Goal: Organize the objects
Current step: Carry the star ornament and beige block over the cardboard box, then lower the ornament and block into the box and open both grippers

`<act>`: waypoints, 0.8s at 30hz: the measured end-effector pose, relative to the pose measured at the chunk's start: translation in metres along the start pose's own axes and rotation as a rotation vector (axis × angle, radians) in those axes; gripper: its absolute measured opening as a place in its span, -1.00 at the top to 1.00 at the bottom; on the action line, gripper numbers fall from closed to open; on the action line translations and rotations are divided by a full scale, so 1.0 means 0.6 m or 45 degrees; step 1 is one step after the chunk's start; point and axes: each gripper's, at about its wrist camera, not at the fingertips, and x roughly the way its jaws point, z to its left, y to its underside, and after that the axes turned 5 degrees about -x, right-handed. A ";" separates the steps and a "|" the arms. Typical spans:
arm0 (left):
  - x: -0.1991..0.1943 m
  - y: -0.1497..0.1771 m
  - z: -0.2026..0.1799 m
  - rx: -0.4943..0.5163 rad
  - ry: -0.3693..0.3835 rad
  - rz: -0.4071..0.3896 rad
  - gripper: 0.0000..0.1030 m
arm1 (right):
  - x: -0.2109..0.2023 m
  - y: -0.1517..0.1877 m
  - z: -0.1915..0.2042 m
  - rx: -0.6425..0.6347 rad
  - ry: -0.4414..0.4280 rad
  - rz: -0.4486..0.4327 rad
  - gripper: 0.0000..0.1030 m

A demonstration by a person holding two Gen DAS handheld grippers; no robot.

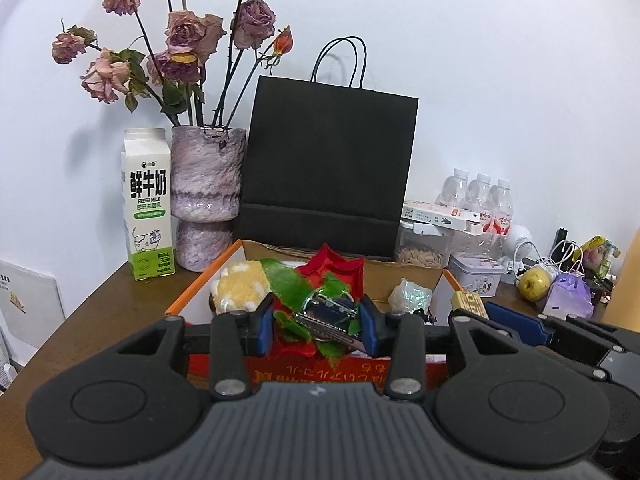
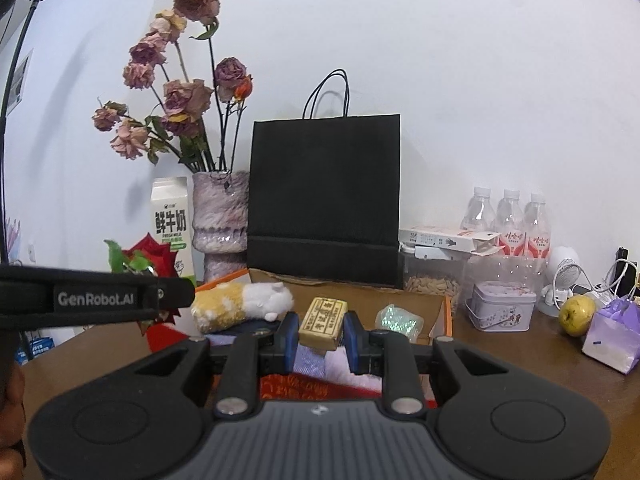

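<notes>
My left gripper [image 1: 318, 326] is shut on a red fabric rose brooch [image 1: 330, 270] with green leaves and a metal pin back, held over an open cardboard box [image 1: 408, 274] with orange edges. My right gripper [image 2: 320, 334] is shut on a small yellow-brown block [image 2: 322, 318] with printed characters, also above the box. In the box lie a yellow and white plush hamster [image 2: 240, 306] and a shiny iridescent packet [image 2: 398, 320]. The right gripper and its block [image 1: 470, 304] show at the right in the left wrist view; the left gripper with the rose [image 2: 154, 258] shows at the left in the right wrist view.
Behind the box stand a black paper bag [image 1: 328, 168], a purple vase of dried roses [image 1: 206, 196] and a milk carton [image 1: 148, 204]. To the right are a seed jar [image 2: 432, 276], water bottles [image 2: 508, 216], a tin [image 2: 502, 306], an apple [image 2: 576, 314], and a purple pouch [image 2: 612, 334].
</notes>
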 end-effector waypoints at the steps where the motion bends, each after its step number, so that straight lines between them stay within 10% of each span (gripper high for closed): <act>1: 0.005 -0.001 0.000 0.001 0.001 0.002 0.19 | 0.004 -0.002 -0.002 0.002 0.001 -0.002 0.56; 24: 0.127 -0.039 -0.002 -0.017 0.015 0.018 0.19 | 0.115 -0.014 -0.050 0.027 0.043 0.033 0.56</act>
